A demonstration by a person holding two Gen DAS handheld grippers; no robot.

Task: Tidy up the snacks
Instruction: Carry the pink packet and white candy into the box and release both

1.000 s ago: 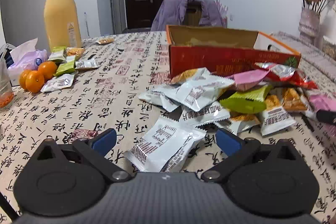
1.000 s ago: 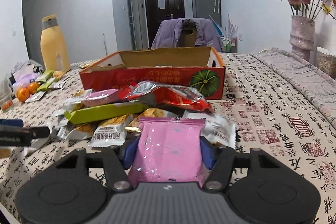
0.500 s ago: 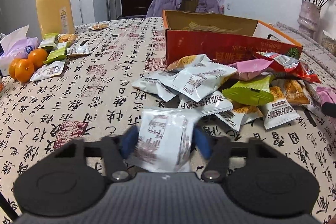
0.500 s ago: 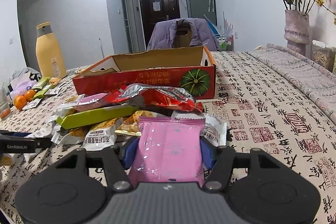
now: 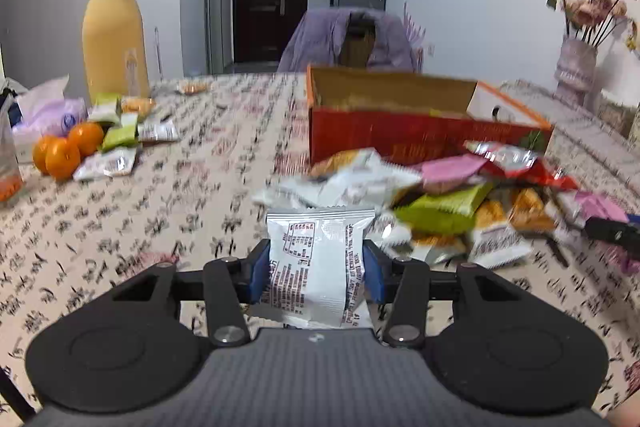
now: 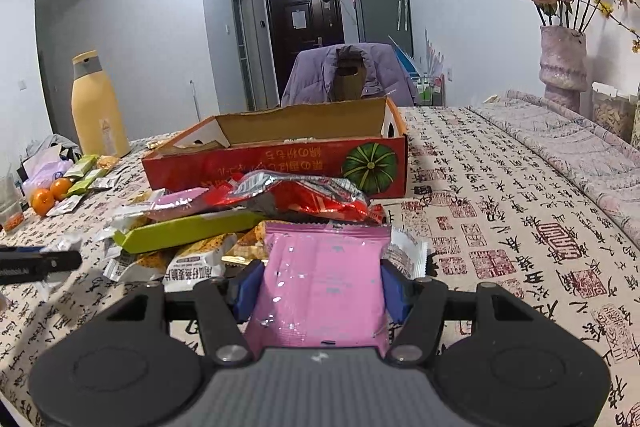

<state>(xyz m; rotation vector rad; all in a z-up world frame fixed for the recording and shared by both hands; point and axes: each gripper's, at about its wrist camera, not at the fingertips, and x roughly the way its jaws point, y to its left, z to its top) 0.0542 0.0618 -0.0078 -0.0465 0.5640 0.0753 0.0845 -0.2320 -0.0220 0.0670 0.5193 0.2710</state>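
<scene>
white packet (image 5: 316, 259) just got clamped in the left tool (image 5: 316, 273), pink packet (image 6: 322, 283) gripped in the right tool (image 6: 320, 287), but most snacks (image 6: 224, 223) look unsorted on the desk (image 6: 500, 211) before the red box (image 6: 280, 155).

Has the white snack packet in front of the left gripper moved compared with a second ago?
Yes: the white snack packet has left the tablecloth, now clamped upright in the jaws.

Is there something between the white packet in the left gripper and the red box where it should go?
Yes. The loose snack pile lies on the table directly between the held white packet and the near wall of the red box. The box is open on top, so the packet probably needs carrying over the pile.
</scene>
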